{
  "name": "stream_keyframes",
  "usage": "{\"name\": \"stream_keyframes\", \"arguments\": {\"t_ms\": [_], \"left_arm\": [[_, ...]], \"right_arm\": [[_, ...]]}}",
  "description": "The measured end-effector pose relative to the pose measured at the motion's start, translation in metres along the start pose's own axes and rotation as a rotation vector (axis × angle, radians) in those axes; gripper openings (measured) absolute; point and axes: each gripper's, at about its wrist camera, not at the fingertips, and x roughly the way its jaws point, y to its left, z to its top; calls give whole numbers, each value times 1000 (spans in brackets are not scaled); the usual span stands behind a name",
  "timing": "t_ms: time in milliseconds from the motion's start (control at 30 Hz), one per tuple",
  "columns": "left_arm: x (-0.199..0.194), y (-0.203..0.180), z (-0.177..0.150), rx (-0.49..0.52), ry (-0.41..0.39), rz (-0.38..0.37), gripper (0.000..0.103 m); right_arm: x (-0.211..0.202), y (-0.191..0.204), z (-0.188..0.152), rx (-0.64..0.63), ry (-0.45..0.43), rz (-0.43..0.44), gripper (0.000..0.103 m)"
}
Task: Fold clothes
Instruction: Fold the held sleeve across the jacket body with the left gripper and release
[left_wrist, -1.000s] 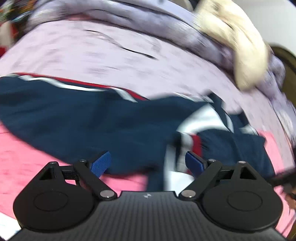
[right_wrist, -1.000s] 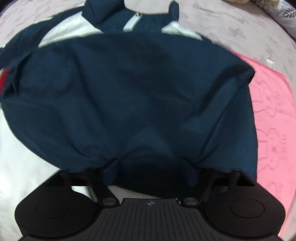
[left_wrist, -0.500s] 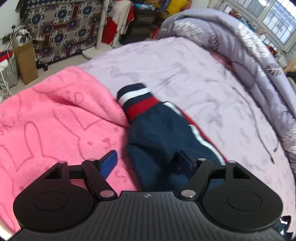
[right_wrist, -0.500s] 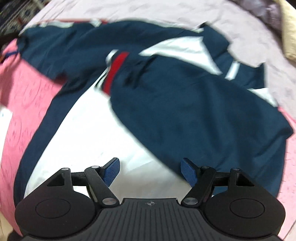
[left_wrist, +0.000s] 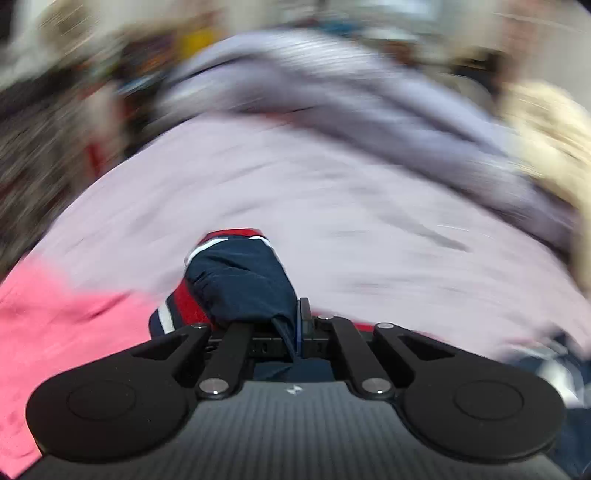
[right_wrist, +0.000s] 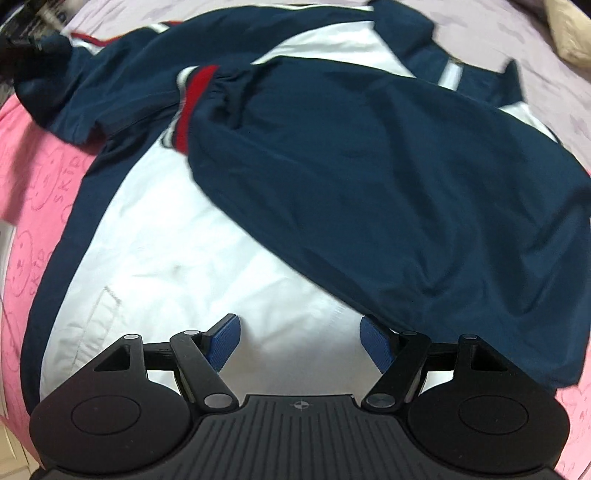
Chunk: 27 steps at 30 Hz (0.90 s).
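A: Since half a second back, the left gripper (left_wrist: 297, 325) has snapped together on the sleeve (left_wrist: 240, 280) of the jacket (right_wrist: 369, 166), near its striped cuff (left_wrist: 181, 306); before, its fingers stood apart around that sleeve.

B: And the right gripper (right_wrist: 299, 341)?

A: Fingers apart, nothing between them, hanging over the white panel at the jacket's hem. One sleeve is already laid across the chest, its red cuff (right_wrist: 192, 107) near the middle.

B: How would you handle this fold?

A: I'd carry the pinched sleeve low and straight across the body, and let go only once it lies flat. A shallow pinch of slippery cloth may slide out.

B: The surroundings?

A: The jacket lies on a bed, partly on a pink towel (right_wrist: 33, 184), partly on the lilac sheet (left_wrist: 332, 192). A rumpled grey quilt (left_wrist: 351, 92) sits behind; the room beyond is too blurred to read.
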Motion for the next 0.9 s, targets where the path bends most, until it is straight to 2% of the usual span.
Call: {"name": "stream_keyframes", "arguments": {"t_ms": [67, 167, 200, 233, 267, 300, 333, 367, 433, 467, 500, 533, 600, 700, 800, 833, 867, 900], "left_arm": [[-27, -74, -7, 128, -14, -160, 0], [-50, -185, -34, 306, 42, -358, 4], [-47, -217, -51, 349, 95, -388, 9], [-45, -249, -68, 391, 148, -417, 18], [-42, -279, -85, 431, 204, -441, 32], [-35, -303, -104, 458, 273, -442, 39], [-30, -320, -120, 476, 341, -438, 44], [-28, -330, -133, 474, 395, -430, 44], [-35, -327, -141, 408, 435, -448, 46], [-40, -322, -141, 369, 443, -467, 57], [-46, -316, -140, 335, 447, -482, 63], [-54, -310, -138, 320, 432, -478, 69], [-74, -300, -135, 316, 385, -460, 70], [-99, -287, -134, 369, 294, -343, 73], [-104, -265, -138, 403, 281, -223, 73], [-103, -257, -141, 398, 295, -200, 73], [-103, -248, -144, 392, 309, -178, 73], [-103, -240, -146, 385, 321, -162, 73]], "right_arm": [[-8, -12, -10, 38, -13, -3, 72], [-24, -34, -31, 104, -32, -16, 72], [-30, -44, -40, 132, -37, -23, 72], [-35, -54, -50, 162, -39, -33, 72], [-39, -65, -60, 194, -37, -46, 72], [-42, -76, -70, 229, -31, -63, 72], [-43, -88, -80, 265, -22, -82, 72], [-45, -98, -88, 299, -17, -98, 72], [-49, -117, -102, 362, -24, -113, 72], [-51, -124, -106, 387, -43, -107, 72], [-53, -129, -107, 405, -73, -94, 72], [-54, -134, -108, 420, -108, -78, 72], [-57, -137, -104, 441, -198, -30, 72], [-51, -135, -81, 481, -285, 53, 72], [-17, -129, -55, 545, -275, 78, 68], [-6, -125, -48, 563, -260, 94, 49], [2, -121, -44, 580, -246, 99, 36], [3, -116, -41, 574, -244, 69, 19]]}}
